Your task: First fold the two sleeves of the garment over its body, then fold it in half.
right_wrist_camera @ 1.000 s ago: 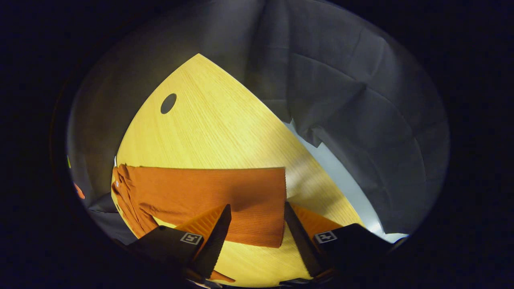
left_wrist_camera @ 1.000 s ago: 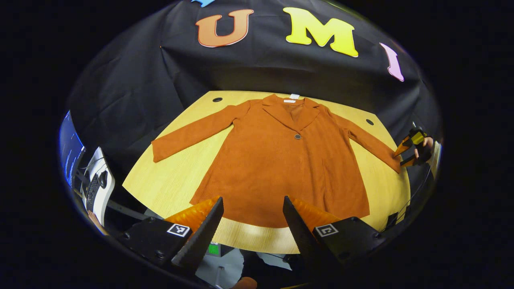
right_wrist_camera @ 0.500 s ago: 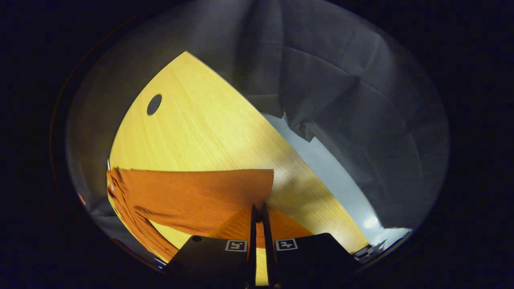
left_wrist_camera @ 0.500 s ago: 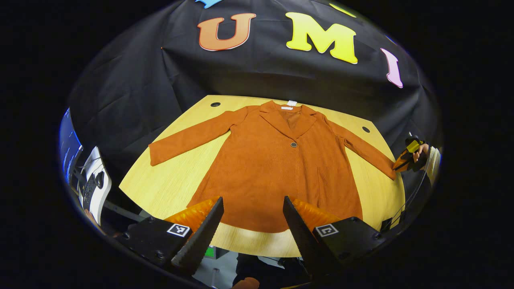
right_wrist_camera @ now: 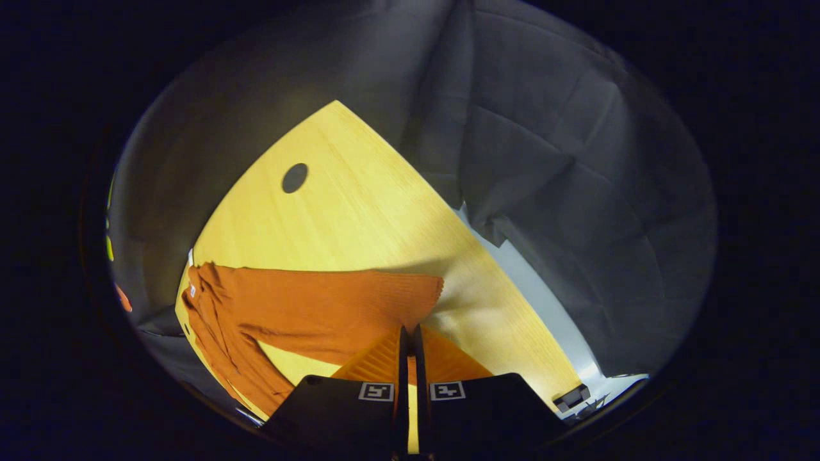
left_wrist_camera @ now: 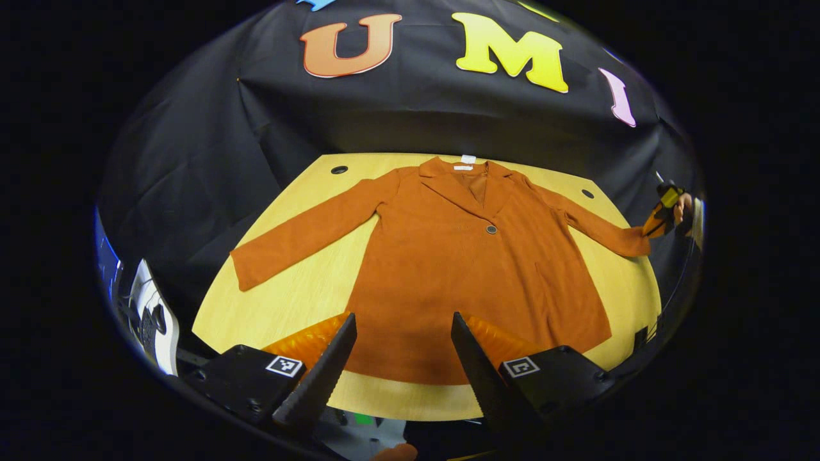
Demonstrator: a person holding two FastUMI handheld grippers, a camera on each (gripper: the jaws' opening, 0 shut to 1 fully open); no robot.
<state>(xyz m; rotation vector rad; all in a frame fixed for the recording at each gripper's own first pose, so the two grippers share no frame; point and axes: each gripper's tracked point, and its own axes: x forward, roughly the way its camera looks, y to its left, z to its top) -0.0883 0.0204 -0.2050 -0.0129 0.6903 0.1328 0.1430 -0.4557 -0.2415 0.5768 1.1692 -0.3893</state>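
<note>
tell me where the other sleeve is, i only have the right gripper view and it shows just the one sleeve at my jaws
observer: the other sleeve lies flat on the table, stretched out away from the body, not folded.
operator: is the left gripper on it
observer: no, the left gripper hangs with jaws open over the hem, apart from that sleeve.
operator: where am i on the table
observer: the right gripper is at the table's side edge, with the held sleeve bunched at its cuff.
</note>
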